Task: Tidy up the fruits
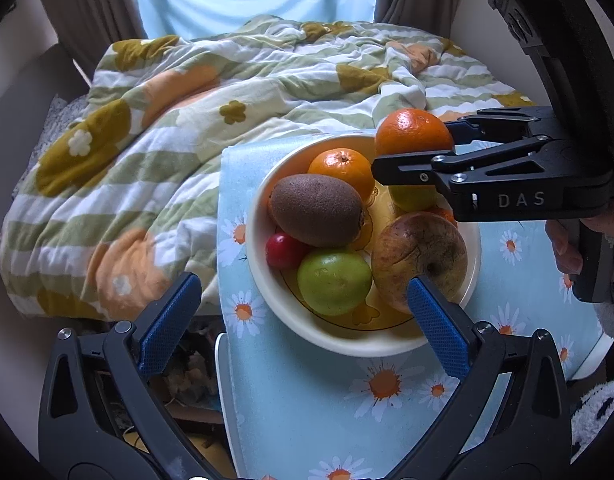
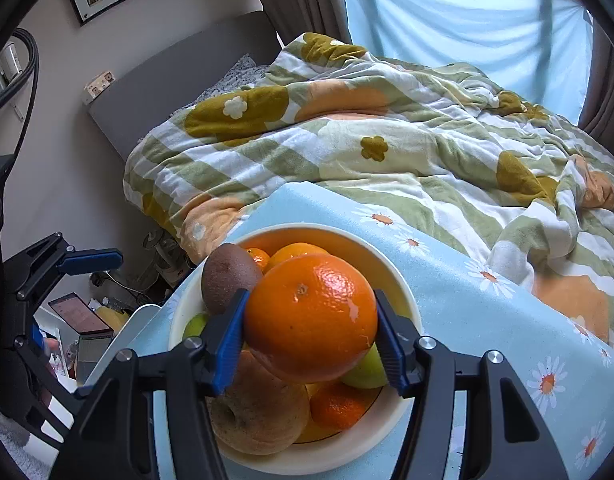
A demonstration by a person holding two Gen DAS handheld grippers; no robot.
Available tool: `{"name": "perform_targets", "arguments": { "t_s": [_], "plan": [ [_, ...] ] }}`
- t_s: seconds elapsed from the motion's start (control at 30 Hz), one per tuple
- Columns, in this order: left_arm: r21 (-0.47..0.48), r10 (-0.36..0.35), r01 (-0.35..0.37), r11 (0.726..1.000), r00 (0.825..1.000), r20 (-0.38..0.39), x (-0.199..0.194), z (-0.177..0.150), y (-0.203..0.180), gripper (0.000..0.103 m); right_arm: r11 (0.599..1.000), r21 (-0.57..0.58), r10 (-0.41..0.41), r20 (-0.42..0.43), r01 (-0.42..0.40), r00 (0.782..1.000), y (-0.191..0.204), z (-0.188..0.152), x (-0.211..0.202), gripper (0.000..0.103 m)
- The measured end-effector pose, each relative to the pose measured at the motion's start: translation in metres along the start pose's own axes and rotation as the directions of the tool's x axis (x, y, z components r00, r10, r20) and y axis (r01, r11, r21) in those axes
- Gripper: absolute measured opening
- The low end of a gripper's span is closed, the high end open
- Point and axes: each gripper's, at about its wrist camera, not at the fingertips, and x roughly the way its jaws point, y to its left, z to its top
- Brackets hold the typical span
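Note:
A cream bowl on a daisy-print cloth holds a kiwi, a small orange, a green apple, a red plum and a brownish apple. My right gripper is shut on a large orange and holds it just above the bowl. It shows in the left wrist view with the orange over the bowl's far rim. My left gripper is open and empty over the bowl's near left side.
The bowl's small table, under the blue daisy cloth, stands against a bed with a rumpled flowered quilt. A blue curtain hangs behind. Clutter lies on the floor left of the table.

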Motion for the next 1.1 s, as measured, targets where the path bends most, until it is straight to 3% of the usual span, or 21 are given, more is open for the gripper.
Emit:
{"name": "perform_targets", "arguments": {
  "t_s": [0.33, 0.37, 0.43, 0.47, 0.83, 1.1],
  "plan": [
    [0.008, -0.020, 0.020, 1.000, 1.000, -0.007, 0.001, -0.007, -0.006, 0.103, 1.000, 0.008, 0.025, 0.018, -0.026, 1.000, 0.000, -0.002, 0.008, 0.059],
    [0.011, -0.020, 0.020, 1.000, 1.000, -0.007, 0.001, -0.008, -0.006, 0.103, 0.999, 0.016, 0.033, 0.042, -0.034, 0.999, 0.000, -0.002, 0.005, 0.065],
    [0.014, -0.018, 0.018, 1.000, 1.000, -0.007, 0.001, -0.008, -0.006, 0.103, 0.999, 0.029, 0.036, 0.085, -0.039, 0.996, 0.000, -0.001, -0.001, 0.101],
    [0.014, -0.018, 0.018, 1.000, 1.000, -0.009, 0.001, -0.009, -0.007, 0.103, 0.999, 0.034, 0.028, 0.104, -0.031, 0.994, -0.001, -0.002, -0.003, 0.103],
    [0.034, -0.041, 0.041, 0.999, 0.999, 0.006, -0.007, -0.014, -0.010, 0.103, 0.997, 0.064, -0.046, 0.134, 0.037, 0.990, -0.001, -0.008, -0.018, 0.103],
    [0.094, -0.084, 0.078, 0.993, 0.995, 0.061, -0.039, -0.007, -0.021, 0.103, 0.982, 0.126, -0.162, 0.196, 0.139, 0.967, 0.010, -0.019, -0.086, 0.103]
  ]
}}
